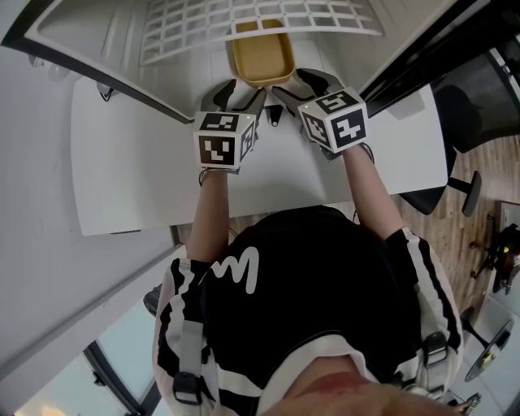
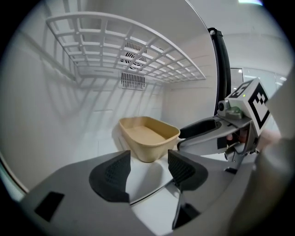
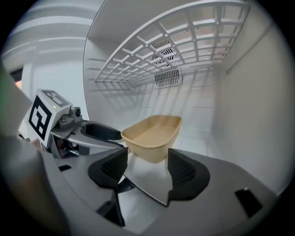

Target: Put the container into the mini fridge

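Note:
A tan open container stands on the white floor of the mini fridge, under its wire shelf. My left gripper is open just in front of the container, its jaws apart and empty. To its right, my right gripper is likewise open and holds nothing. Both sit at the fridge mouth, a little short of the container. In each gripper view the other gripper shows at the side.
The fridge door stands open at the right with its black seal. The fridge sits on a white table. Inside, a vent grille is on the back wall. A dark chair stands at the right on a wooden floor.

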Available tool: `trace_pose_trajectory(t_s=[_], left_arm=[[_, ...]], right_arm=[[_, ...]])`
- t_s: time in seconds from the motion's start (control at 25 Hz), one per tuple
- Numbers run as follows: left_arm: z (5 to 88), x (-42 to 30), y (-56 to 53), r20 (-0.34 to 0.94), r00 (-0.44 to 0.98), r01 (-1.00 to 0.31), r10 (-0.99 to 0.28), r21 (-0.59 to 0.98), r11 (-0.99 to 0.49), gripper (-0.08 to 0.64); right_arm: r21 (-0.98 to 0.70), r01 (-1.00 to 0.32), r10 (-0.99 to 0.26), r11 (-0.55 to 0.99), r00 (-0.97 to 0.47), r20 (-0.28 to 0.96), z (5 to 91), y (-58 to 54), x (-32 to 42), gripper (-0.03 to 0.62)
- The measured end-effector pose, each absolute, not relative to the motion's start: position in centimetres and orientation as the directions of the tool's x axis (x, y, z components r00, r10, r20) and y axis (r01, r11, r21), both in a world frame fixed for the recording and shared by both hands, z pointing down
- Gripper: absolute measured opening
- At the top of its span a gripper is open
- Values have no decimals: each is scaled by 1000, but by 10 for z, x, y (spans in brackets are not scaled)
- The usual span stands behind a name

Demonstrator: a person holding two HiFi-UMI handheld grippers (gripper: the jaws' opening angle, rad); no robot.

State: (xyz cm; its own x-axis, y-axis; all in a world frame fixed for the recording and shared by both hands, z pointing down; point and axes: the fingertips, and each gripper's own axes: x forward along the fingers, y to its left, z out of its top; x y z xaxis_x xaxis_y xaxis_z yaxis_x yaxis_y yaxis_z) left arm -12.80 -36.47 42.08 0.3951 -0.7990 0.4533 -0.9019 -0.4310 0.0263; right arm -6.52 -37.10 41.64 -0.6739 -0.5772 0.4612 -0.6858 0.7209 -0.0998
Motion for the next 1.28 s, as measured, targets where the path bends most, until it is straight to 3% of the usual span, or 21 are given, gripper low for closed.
trace_pose_trajectory(t_s=[0.88,1.28], left_arm=[[389,-128,-321,277,411,-911,-868,78,-406,247],[376,-119,-298,217,418,-907,-882,43,-419,247]], right_arm=[[-126,-704,-662,699,-703,261,381,-333,-43,261],[-157,-657,-627,738,-753,200,366,-309,-44,261]])
